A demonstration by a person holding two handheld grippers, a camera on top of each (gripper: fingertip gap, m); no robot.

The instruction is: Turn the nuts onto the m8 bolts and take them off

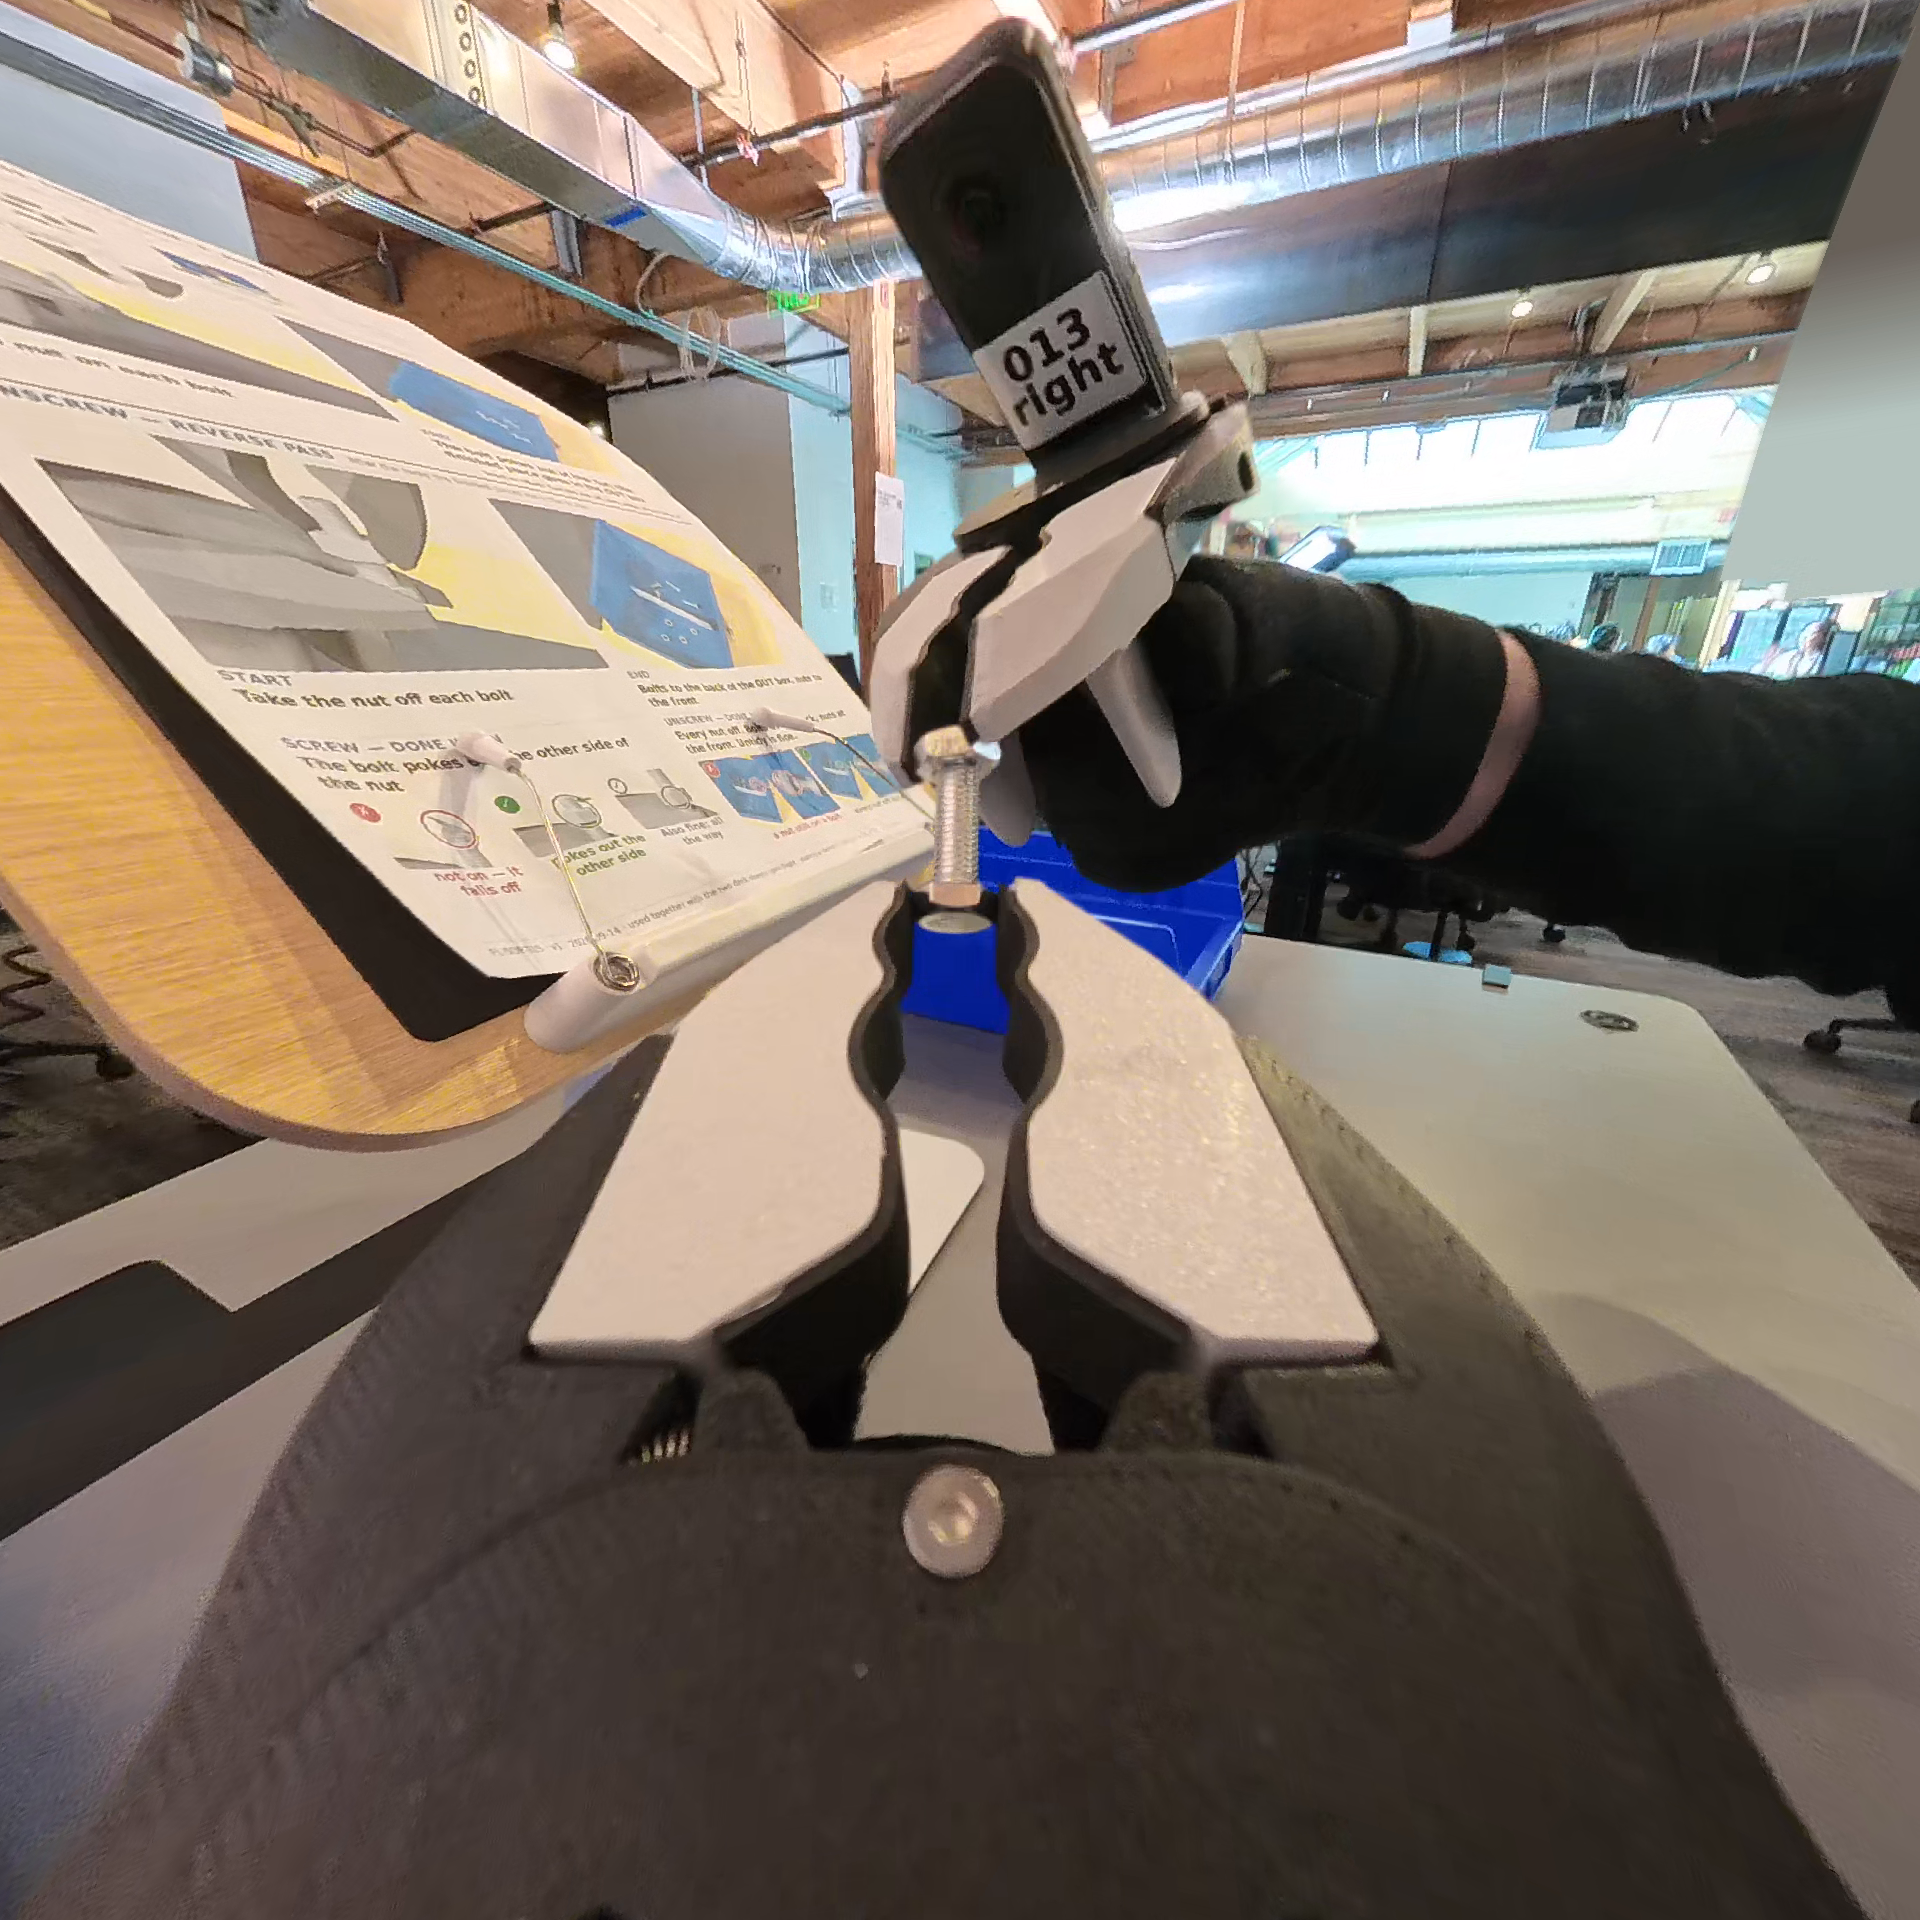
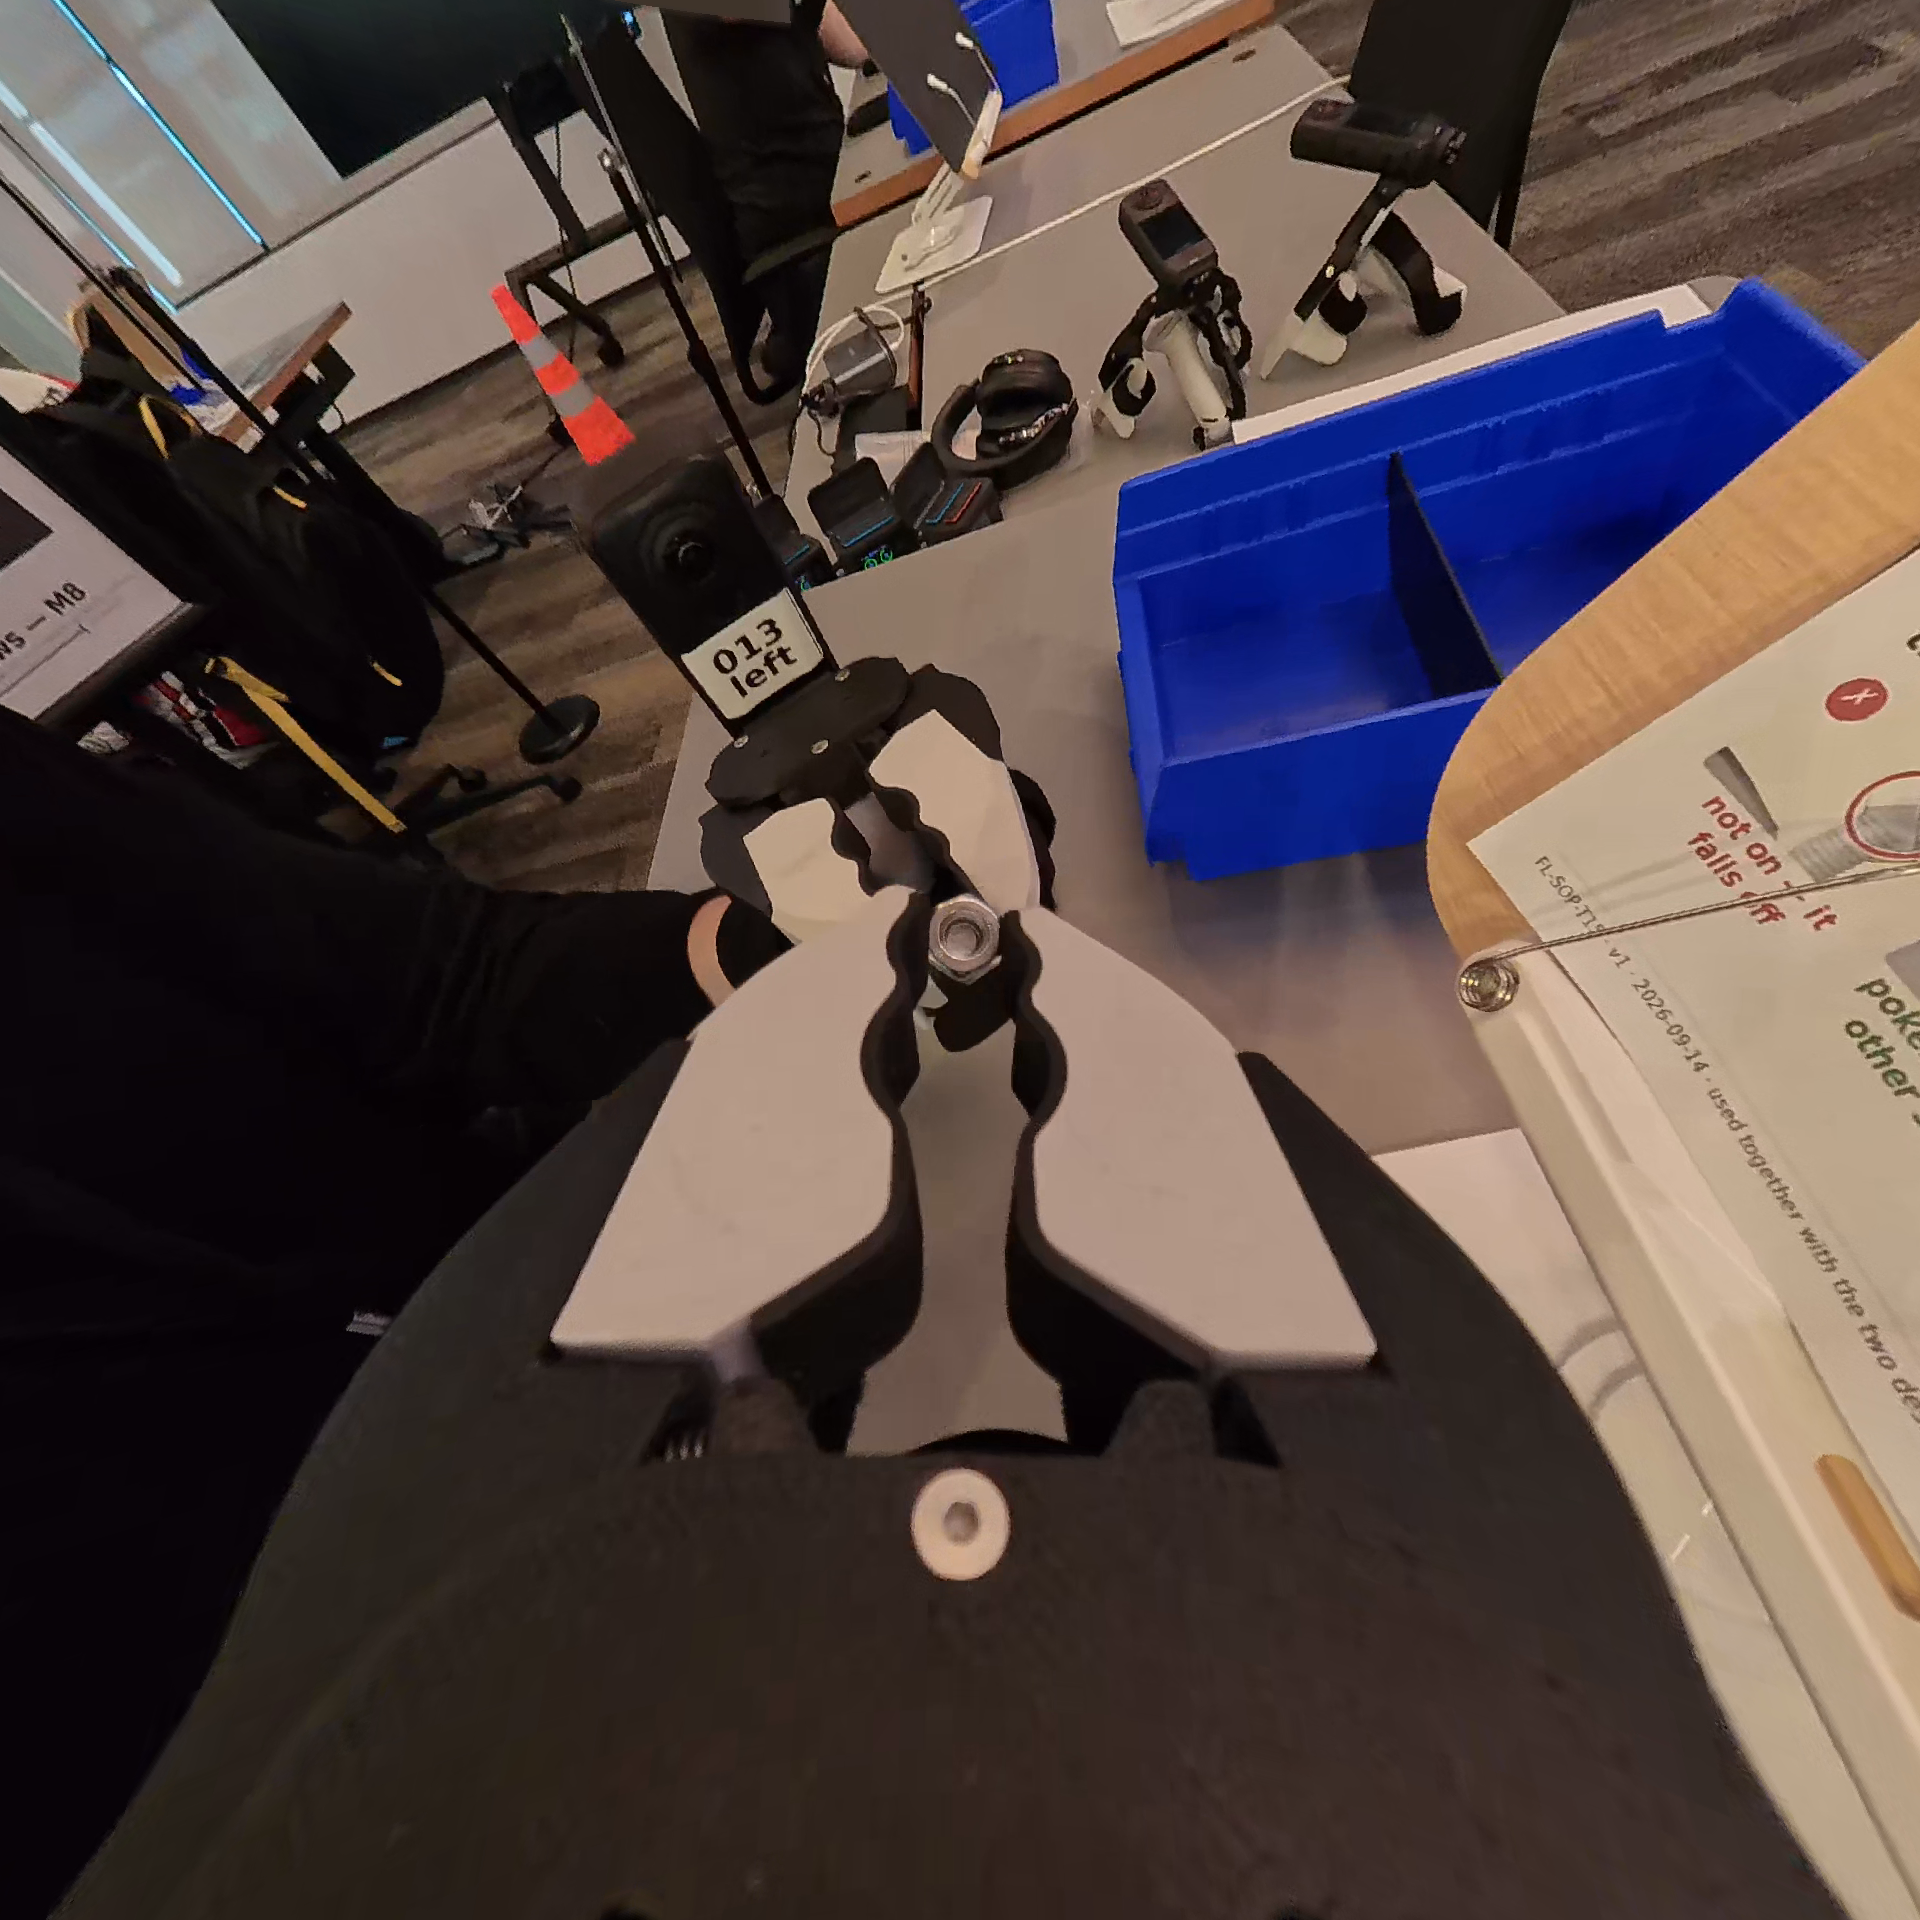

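A silver bolt [image 1: 951, 821] stands upright in the air between my two grippers. My left gripper [image 1: 951, 906] points forward and is shut on the bolt's hex head [image 1: 951, 891] at the lower end. My right gripper [image 1: 943, 756] comes down from above, held by a black-gloved hand [image 1: 1247, 717]. It is shut on the silver nut [image 2: 961, 935] at the bolt's upper end. In the right wrist view the nut is seen end-on between my right gripper's [image 2: 961, 940] fingertips, and the left gripper [image 2: 920, 888] is just beyond it.
A blue bin [image 2: 1143, 623] with a black divider stands on the grey table [image 2: 1039, 623] behind the grippers; it also shows in the left wrist view [image 1: 1122, 925]. A tilted wooden board with an instruction sheet [image 1: 416, 623] is on the left. Other tools lie at the far edge [image 2: 1174, 343]. The grippers are tip to tip, or close to it.
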